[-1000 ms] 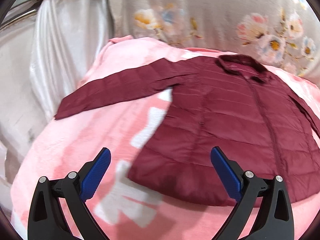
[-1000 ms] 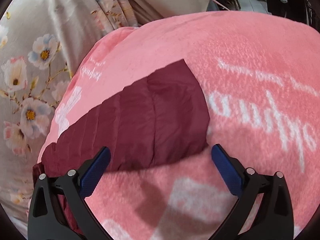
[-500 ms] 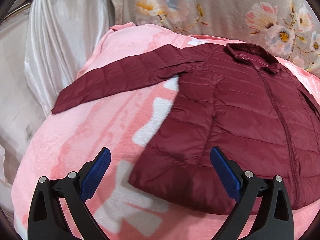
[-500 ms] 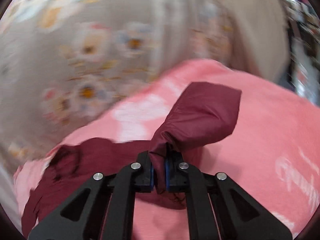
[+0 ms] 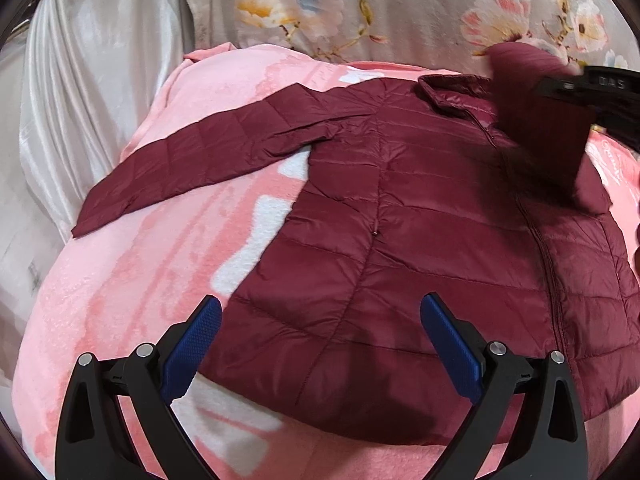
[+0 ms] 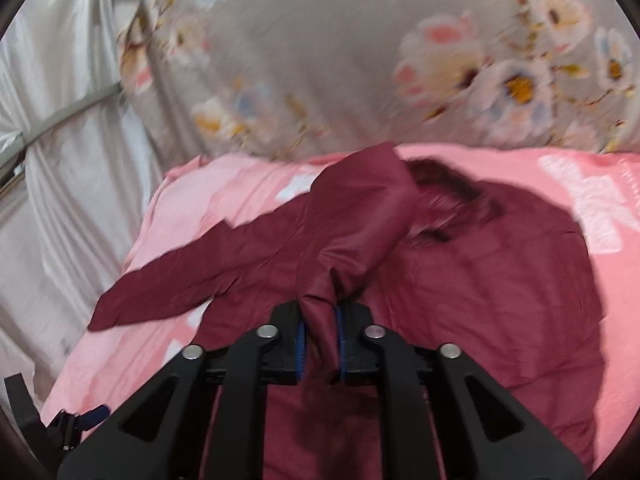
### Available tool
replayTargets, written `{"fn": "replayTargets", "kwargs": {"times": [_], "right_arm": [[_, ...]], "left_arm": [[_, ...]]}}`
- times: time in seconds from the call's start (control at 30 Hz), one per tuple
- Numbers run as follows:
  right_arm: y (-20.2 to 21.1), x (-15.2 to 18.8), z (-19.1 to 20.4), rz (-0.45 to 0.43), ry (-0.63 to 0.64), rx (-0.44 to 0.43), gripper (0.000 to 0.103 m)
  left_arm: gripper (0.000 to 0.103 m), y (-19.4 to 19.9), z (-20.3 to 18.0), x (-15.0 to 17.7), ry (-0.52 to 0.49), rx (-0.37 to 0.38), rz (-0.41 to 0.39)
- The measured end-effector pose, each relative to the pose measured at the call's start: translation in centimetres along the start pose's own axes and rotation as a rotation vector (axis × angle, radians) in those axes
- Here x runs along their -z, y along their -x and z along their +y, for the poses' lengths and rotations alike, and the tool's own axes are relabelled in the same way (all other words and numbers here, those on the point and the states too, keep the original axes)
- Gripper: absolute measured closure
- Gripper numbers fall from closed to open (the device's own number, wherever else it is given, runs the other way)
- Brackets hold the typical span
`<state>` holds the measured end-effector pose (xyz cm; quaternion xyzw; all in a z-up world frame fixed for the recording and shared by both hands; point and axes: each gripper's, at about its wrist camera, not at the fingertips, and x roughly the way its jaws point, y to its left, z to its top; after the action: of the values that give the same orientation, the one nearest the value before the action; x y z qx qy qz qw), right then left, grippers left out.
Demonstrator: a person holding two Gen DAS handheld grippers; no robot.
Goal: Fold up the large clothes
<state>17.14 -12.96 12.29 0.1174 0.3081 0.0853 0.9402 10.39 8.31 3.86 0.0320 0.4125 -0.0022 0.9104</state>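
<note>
A dark red quilted jacket (image 5: 420, 240) lies front up on a pink blanket (image 5: 140, 300). Its left sleeve (image 5: 208, 152) stretches out flat to the left. My left gripper (image 5: 320, 336) is open and empty, hovering over the jacket's bottom hem. My right gripper (image 6: 320, 344) is shut on the end of the jacket's right sleeve (image 6: 360, 224) and holds it lifted above the jacket's chest (image 6: 500, 280). In the left wrist view the right gripper (image 5: 592, 92) and the raised sleeve (image 5: 536, 112) show at the upper right, near the collar (image 5: 452, 88).
A grey floral cloth (image 5: 400, 8) hangs behind the blanket. Shiny white fabric (image 5: 80, 92) drapes at the left. The pink blanket has white lettering (image 6: 592, 200) at the right. The left gripper (image 6: 76, 420) shows at the bottom left of the right wrist view.
My right gripper shut on the right sleeve end, lifted it and swung it leftward over the jacket's body. My left gripper stayed open and edged closer to the jacket.
</note>
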Motion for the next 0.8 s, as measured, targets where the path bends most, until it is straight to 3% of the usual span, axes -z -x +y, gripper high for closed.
{"fn": "replayTargets", "kwargs": {"times": [0.07,0.13,0.33,0.43,0.57,0.67,0.77,0.8], "right_arm": [[0.3,-0.1,0.1,-0.009,-0.010,-0.020,0.060],[1.8,-0.4,0.2,-0.048,-0.016,-0.032,0.050],[6.6,-1.6,-3.5,-0.144,-0.056,0.069,0.038],[8.0,-0.9,-8.2,-0.138,-0.140,0.163,0.035],[8.1,2.1,-16.7,-0.085,-0.417,0.189,0.035],[6.9,4.8,-21.8,-0.037,-0.576,0.211,0.034],[5.4,5.9,-24.2,-0.004,-0.625,0.229,0.034],[4.5,6.1,-25.2,0.006,-0.652,0.226,0.034]], "left_arm": [[0.005,-0.2,-0.2,0.0,-0.002,0.007,0.004],[0.005,-0.3,-0.3,-0.1,0.000,0.017,0.006],[0.005,-0.1,-0.4,-1.9,0.033,0.101,0.008],[0.005,-0.4,-1.0,-4.0,0.062,0.187,0.015],[0.005,-2.5,-3.2,-7.1,0.078,0.266,0.033],[0.006,-5.9,-5.0,-8.4,0.097,0.304,0.126],[0.008,-7.9,-6.0,-8.8,0.137,0.353,0.193],[0.015,-8.2,-6.3,-9.0,0.147,0.371,0.198]]}}
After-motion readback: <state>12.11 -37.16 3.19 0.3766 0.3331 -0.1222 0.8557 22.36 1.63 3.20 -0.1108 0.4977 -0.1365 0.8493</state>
